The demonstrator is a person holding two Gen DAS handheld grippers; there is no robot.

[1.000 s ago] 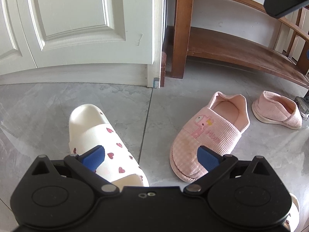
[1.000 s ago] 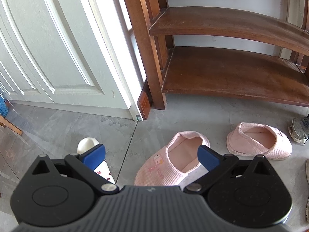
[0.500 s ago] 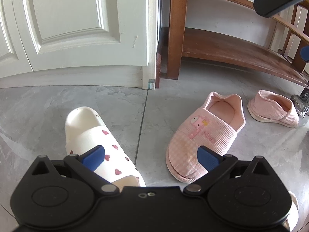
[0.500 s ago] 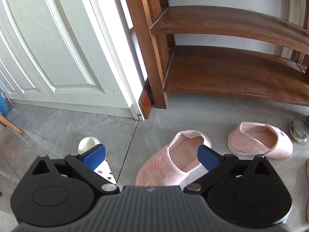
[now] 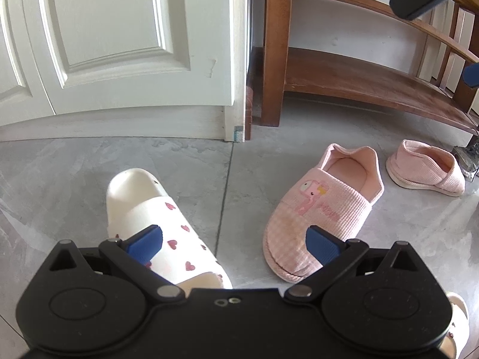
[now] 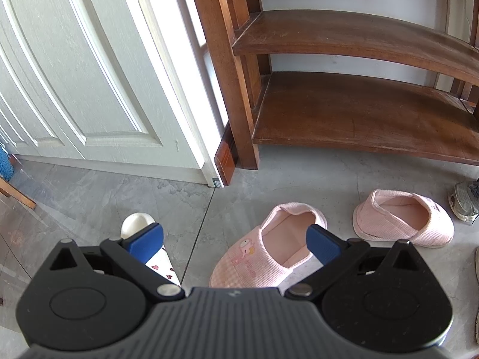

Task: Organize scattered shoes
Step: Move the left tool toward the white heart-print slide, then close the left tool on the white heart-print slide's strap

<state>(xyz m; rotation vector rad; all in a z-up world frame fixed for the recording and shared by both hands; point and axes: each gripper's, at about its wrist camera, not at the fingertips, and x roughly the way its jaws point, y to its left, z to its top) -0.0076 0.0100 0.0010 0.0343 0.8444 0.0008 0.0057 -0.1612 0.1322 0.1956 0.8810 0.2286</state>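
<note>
Left of the wooden shoe rack (image 6: pixel 359 113), on the grey floor (image 5: pixel 60 179) before the white door (image 5: pixel 119 45), we see a white clog with red hearts (image 5: pixel 158 224). Its long axis runs toward the door, heel end nearest it, and its front passes under the left tool (image 5: pixel 233 240), whose blue fingers stand wide apart and hold nothing. Just in front of the rack's left post lies a pink slipper with a cartoon patch (image 5: pixel 323 212), toe toward us and open heel tilted toward the rack; its toe sits by the left tool's right finger. Further right, near the rack's lower shelf, a second pink slipper (image 6: pixel 404 218) lies crosswise, toe pointing right. We hold the right tool (image 6: pixel 233 240) above the first slipper, fingers spread, gripping nothing. At the far right edge a grey sneaker (image 6: pixel 464 200) shows partly.
</note>
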